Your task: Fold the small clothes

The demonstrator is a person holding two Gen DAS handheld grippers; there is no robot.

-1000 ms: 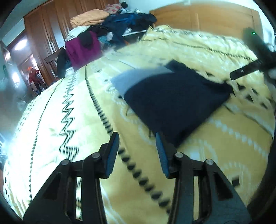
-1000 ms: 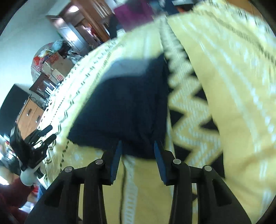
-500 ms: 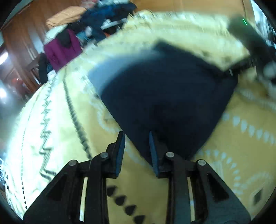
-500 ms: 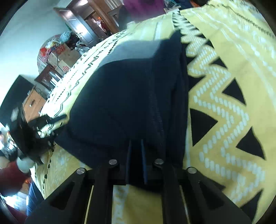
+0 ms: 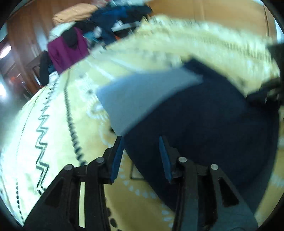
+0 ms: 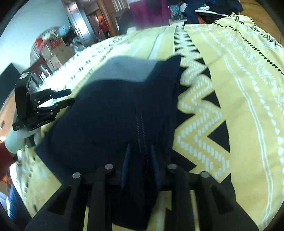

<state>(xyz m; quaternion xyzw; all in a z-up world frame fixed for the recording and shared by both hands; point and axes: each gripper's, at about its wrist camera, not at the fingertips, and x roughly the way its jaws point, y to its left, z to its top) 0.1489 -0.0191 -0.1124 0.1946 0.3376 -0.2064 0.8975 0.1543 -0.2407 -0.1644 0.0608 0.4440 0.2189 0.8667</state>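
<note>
A dark navy garment point(image 5: 204, 124) with a grey panel point(image 5: 142, 96) lies flat on the yellow patterned bedspread point(image 5: 53, 124). My left gripper point(image 5: 141, 154) hovers at its near left edge. Its jaws are opening, and the navy edge lies between the blue pads without being pinched. In the right wrist view, my right gripper point(image 6: 140, 160) sits over the near edge of the navy garment point(image 6: 115, 115). Its jaws are also opening, with cloth lying loose between the pads. The left gripper point(image 6: 71, 96) shows at the garment's left side.
A heap of clothes point(image 5: 115, 16) and a magenta garment point(image 5: 67, 48) lie at the far end of the bed, by a wooden headboard point(image 5: 213, 10). Cardboard boxes point(image 6: 55, 53) stand beyond the bed's left side. The bedspread point(image 6: 239, 88) stretches bare to the right.
Both grippers came down closer to the navy garment. Their jaws narrowed half a second ago, the right one onto the cloth's near edge, and now stand wider apart again.
</note>
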